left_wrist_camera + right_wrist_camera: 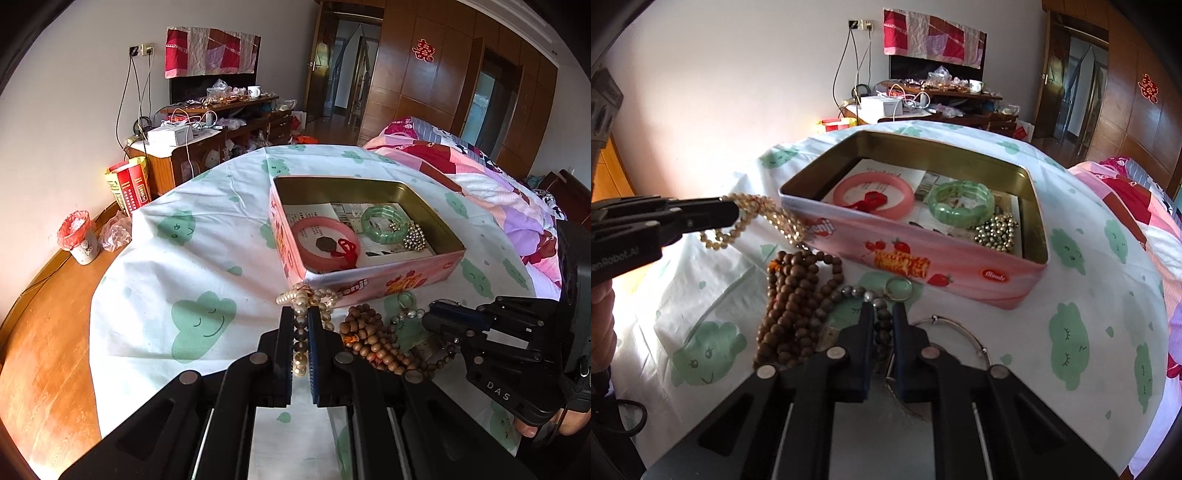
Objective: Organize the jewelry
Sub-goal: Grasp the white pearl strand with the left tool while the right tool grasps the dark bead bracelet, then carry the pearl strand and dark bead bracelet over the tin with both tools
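My left gripper [301,314] is shut on a pale pearl strand [300,297], which trails toward the corner of the pink tin box [369,282]. The right wrist view shows that gripper [735,212] at the left, with the strand [764,214] looped beside the tin [923,258]. My right gripper [882,310] is shut on a dark bead bracelet [883,325] with some silver beads, next to a heap of brown wooden beads [794,302]. Inside the tin lie a pink bangle [873,199], a green bracelet [960,203] and a cluster of metallic beads [995,230].
A thin silver bangle [964,328] and a small ring [899,288] lie in front of the tin on the cloud-print cloth [1071,295]. A bed with a pink quilt [480,173] is to the right. Wooden floor [48,350] and a bin [79,236] are to the left.
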